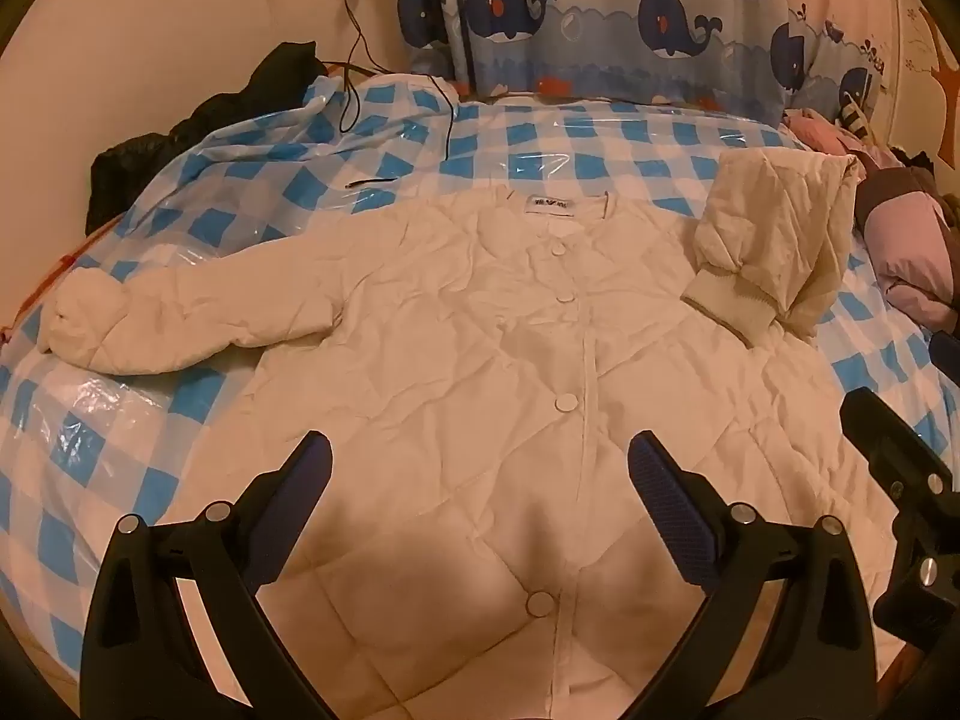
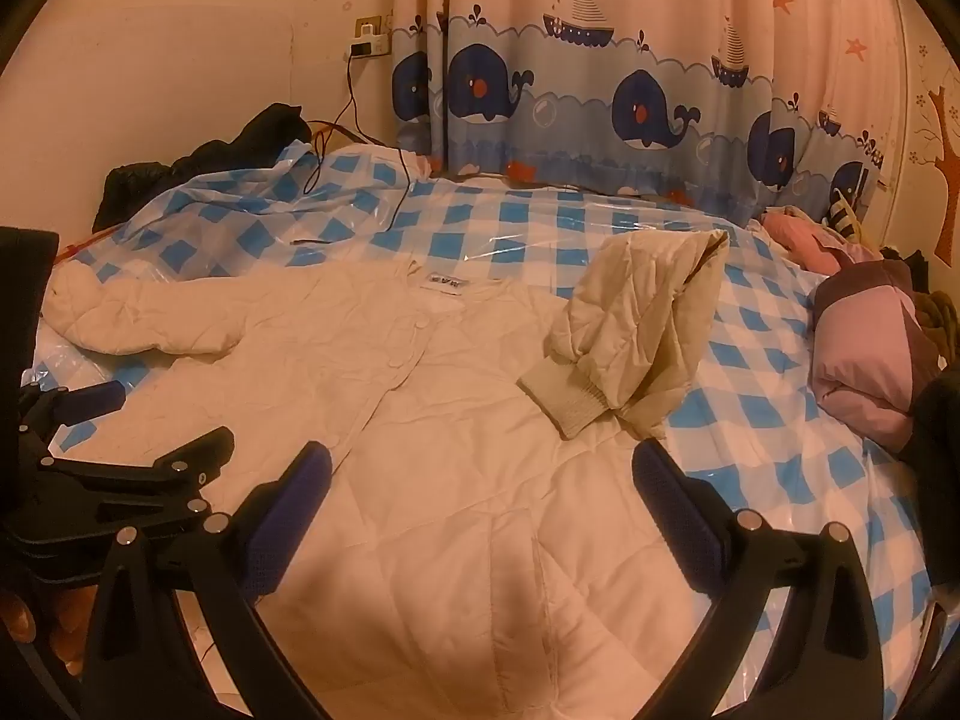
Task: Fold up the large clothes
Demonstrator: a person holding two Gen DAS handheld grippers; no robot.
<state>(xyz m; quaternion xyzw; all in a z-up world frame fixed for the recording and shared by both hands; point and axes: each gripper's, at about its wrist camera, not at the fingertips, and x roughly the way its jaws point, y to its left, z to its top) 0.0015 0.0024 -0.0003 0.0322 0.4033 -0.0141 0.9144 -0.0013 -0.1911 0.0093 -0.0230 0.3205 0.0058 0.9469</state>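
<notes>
A white quilted jacket (image 1: 480,360) lies face up on the bed, buttoned, collar label at the far end. Its left sleeve (image 1: 150,324) stretches out to the left. Its right sleeve (image 1: 774,240) is bent up, with the ribbed cuff resting on the jacket's body. My left gripper (image 1: 480,468) is open and empty, hovering over the jacket's lower front. My right gripper (image 2: 480,480) is open and empty above the jacket's (image 2: 450,450) lower right part; the sleeve (image 2: 636,336) lies just beyond it. The left gripper also shows in the right wrist view (image 2: 114,420), and the right one at the edge of the left wrist view (image 1: 900,450).
The bed has a blue and white checked plastic cover (image 1: 540,138). A black garment (image 1: 198,120) lies at the far left, pink and purple clothes (image 2: 870,354) at the right. A black cable (image 1: 450,114) runs from a wall socket. A whale-print curtain (image 1: 630,18) hangs behind.
</notes>
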